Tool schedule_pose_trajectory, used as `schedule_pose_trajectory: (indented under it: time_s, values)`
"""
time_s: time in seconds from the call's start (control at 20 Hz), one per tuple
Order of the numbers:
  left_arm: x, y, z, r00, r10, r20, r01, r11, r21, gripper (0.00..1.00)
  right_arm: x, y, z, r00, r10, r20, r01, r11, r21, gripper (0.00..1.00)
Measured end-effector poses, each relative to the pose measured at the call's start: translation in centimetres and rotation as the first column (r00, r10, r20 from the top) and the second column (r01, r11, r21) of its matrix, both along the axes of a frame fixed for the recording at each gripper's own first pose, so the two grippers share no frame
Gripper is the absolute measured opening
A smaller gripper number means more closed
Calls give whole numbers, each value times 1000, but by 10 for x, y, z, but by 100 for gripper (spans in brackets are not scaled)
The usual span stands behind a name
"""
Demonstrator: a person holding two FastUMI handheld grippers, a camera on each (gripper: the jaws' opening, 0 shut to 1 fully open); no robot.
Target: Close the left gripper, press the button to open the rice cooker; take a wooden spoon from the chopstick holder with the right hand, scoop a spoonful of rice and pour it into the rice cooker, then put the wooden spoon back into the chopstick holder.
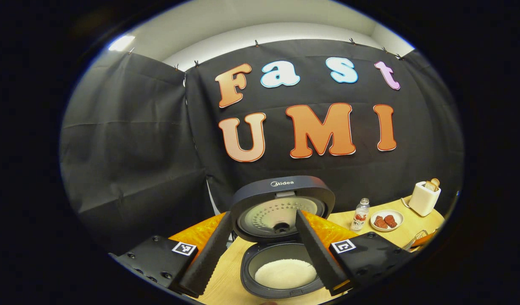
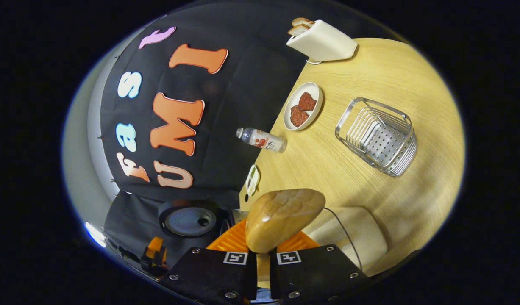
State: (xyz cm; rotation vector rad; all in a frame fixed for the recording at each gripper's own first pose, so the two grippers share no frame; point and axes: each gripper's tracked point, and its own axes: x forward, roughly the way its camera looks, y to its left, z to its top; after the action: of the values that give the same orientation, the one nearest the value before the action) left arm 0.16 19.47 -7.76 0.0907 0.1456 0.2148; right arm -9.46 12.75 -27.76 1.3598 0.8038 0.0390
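While rice cooker (image 1: pixel 281 237) gapes, right gripper (image 2: pixel 263 254) grips wooden spoon (image 2: pixel 281 218).

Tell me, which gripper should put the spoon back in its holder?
The right gripper, probably: it already grips the wooden spoon, with the wire chopstick holder ahead of it. The left gripper hangs open over the rice cooker.
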Motion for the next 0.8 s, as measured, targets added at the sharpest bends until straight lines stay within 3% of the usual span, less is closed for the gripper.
schedule_pose_trajectory:
  time_s: [0.45,0.65,0.8]
  values:
    - [-22,16,6,998,68,11,-68,998,15,100,48,21,59,999,-37,32,27,966,256,11]
    - [-36,33,5,994,109,14,-109,994,15,99,71,47,86,998,-59,13,49,912,408,11]
    - [-48,50,5,989,145,18,-145,989,2,99,86,71,96,999,-22,37,6,923,385,11]
